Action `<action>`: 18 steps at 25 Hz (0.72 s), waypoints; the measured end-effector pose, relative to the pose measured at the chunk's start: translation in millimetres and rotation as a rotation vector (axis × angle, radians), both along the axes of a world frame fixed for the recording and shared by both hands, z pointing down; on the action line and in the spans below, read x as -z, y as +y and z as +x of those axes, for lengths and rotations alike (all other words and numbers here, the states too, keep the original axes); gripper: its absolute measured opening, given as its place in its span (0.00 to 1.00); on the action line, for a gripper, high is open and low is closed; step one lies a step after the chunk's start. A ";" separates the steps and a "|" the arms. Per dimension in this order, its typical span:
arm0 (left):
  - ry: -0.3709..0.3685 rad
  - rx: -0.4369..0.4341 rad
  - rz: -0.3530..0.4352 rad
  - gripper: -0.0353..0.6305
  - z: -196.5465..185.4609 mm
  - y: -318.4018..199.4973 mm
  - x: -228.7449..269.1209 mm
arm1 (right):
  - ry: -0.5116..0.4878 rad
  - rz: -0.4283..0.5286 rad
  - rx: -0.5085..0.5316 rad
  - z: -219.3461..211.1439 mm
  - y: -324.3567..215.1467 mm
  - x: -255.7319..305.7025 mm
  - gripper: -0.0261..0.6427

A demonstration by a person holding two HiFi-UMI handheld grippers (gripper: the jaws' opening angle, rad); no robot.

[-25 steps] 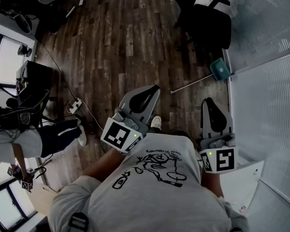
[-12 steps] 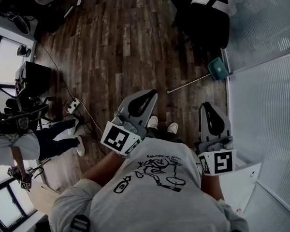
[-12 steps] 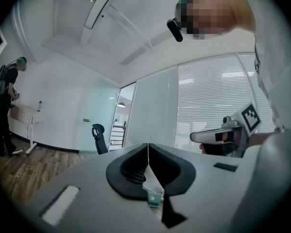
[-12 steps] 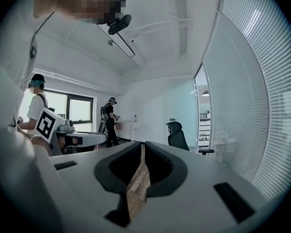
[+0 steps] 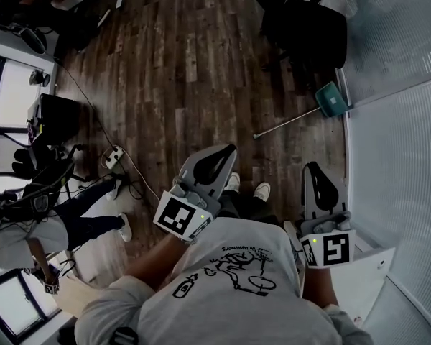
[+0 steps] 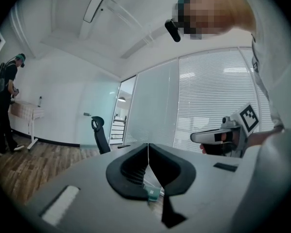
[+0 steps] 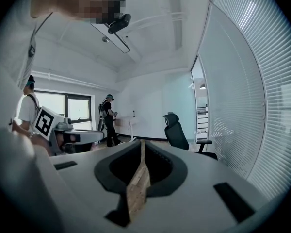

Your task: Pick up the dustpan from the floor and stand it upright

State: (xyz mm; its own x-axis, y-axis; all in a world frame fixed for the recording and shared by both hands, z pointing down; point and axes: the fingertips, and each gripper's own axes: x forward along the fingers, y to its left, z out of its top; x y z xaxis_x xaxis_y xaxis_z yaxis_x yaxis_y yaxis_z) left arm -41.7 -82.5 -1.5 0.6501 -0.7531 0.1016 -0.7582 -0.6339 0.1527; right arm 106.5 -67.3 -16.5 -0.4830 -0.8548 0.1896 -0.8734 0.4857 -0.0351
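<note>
The teal dustpan [image 5: 330, 98] lies on the wooden floor by the blind-covered wall, and its long thin handle [image 5: 287, 121] runs down-left across the boards. My left gripper [image 5: 228, 152] is held out in front of the body, shut and empty, well short of the handle's end. My right gripper [image 5: 311, 168] is beside it, also shut with nothing in it, below the dustpan. In the left gripper view the jaws [image 6: 148, 145] meet, and a teal scrap shows through the slit below them. The jaws also meet in the right gripper view [image 7: 142, 142].
A black office chair [image 5: 309, 31] stands just beyond the dustpan. The blind-covered glass wall [image 5: 395, 142] runs along the right. A power strip with cables [image 5: 111, 157] lies at the left, near another person [image 5: 36, 228]. The wearer's shoes [image 5: 261, 190] are below the handle.
Both grippers have sunk and drifted lower in the head view. The wearer's shoes have come into sight. Both grippers stay shut and the dustpan lies where it was.
</note>
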 end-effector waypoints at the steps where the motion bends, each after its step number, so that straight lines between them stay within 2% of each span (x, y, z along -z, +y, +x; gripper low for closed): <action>1: -0.003 -0.004 -0.003 0.06 1.3 -1.2 -3.6 | 0.000 -0.005 -0.002 1.4 -0.9 -4.5 0.07; 9: -0.018 -0.030 -0.032 0.06 8.9 -9.1 -48.4 | 0.016 -0.035 0.001 6.1 -2.6 -48.3 0.07; 18: -0.035 -0.030 -0.082 0.06 13.4 -32.5 -126.0 | 0.028 -0.073 -0.003 11.5 -24.4 -128.5 0.07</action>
